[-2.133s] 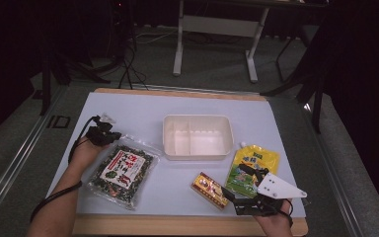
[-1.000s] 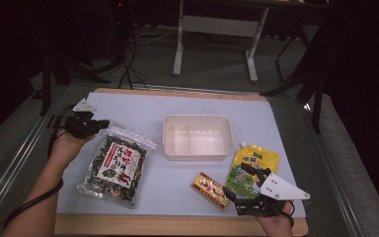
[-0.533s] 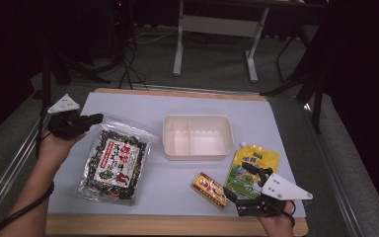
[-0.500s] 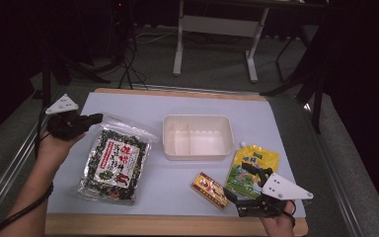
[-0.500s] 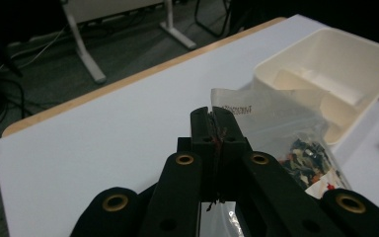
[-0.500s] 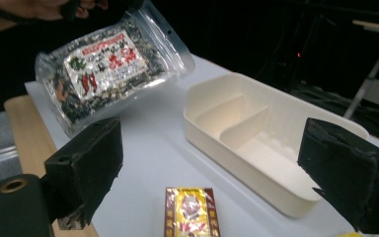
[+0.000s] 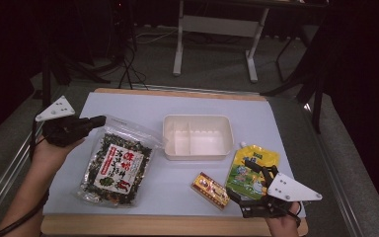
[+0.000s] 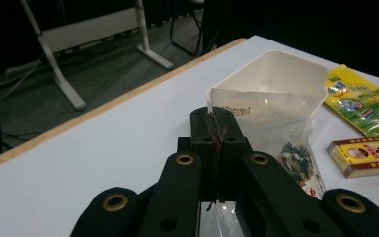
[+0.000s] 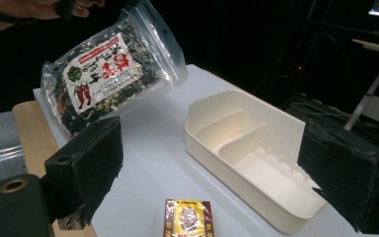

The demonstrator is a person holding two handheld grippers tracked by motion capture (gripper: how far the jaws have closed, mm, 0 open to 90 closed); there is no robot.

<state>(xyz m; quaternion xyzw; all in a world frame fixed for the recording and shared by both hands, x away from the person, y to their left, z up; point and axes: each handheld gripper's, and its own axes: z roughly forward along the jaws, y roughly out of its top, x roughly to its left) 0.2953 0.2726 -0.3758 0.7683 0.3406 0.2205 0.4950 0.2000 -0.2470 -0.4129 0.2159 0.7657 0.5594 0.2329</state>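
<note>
1. Nearest, the right gripper (image 7: 249, 185) rests at the desk's (image 7: 128, 103) front edge, jaws spread, over the yellow pouch (image 7: 251, 165).
2. Beside it lies a small yellow box (image 7: 210, 190).
3. Farther left, the left gripper (image 7: 96, 122) pinches the seaweed bag's (image 7: 116, 168) top corner.
4. Beyond sits a cream divided tray (image 7: 197, 137).

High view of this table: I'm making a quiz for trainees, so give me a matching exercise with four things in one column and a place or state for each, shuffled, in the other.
Things:
1. clear bag of dried mix
2. white divided tray
3. yellow-green pouch
4. small red and gold box

Places or states:
A. lies flat between the bag and the pouch, near the front edge
B. top edge pinched in the left gripper
C. lies by the open right gripper
D. sits empty mid-table

Pairs: 1-B, 2-D, 3-C, 4-A
</note>
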